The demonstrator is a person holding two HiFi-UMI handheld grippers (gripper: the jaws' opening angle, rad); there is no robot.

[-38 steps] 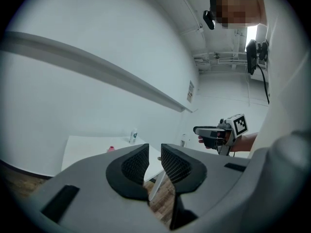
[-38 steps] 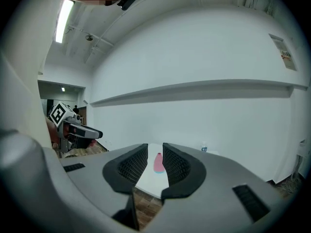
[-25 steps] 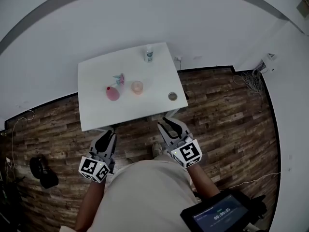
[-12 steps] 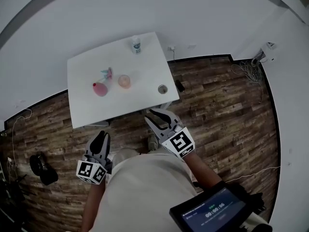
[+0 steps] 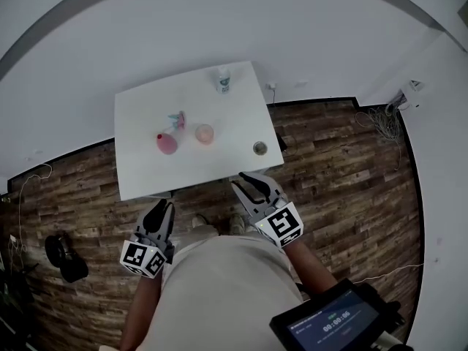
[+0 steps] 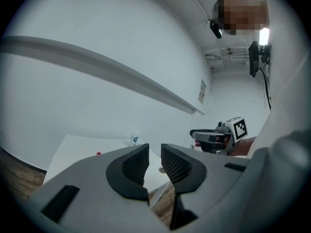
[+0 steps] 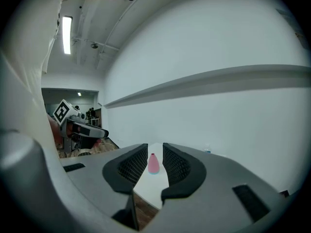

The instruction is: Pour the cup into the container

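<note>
On the white table (image 5: pixel 146 174) stand a pink cup (image 5: pixel 205 133), a pink vase-shaped vessel (image 5: pixel 167 143), a small round container (image 5: pixel 260 148) near the right front corner, and a white bottle (image 5: pixel 224 80) at the back. Both grippers hang short of the table's front edge, close to the person's body. My left gripper (image 5: pixel 162 209) (image 6: pixel 154 152) is shut with nothing between its jaws. My right gripper (image 5: pixel 252 181) (image 7: pixel 155 152) is also shut and empty; it points toward the pink vessel (image 7: pixel 153 164).
A small teal and pink item (image 5: pixel 178 119) sits beside the pink vessel. The floor is dark wood planks, with a black object (image 5: pixel 62 258) at the left and cables (image 5: pixel 380 119) by the right wall. A screen (image 5: pixel 333 320) hangs at the person's right side.
The head view has swung, so the table sits a little more to the right than half a second ago. Both grippers stay low by the body with their jaws unchanged.
</note>
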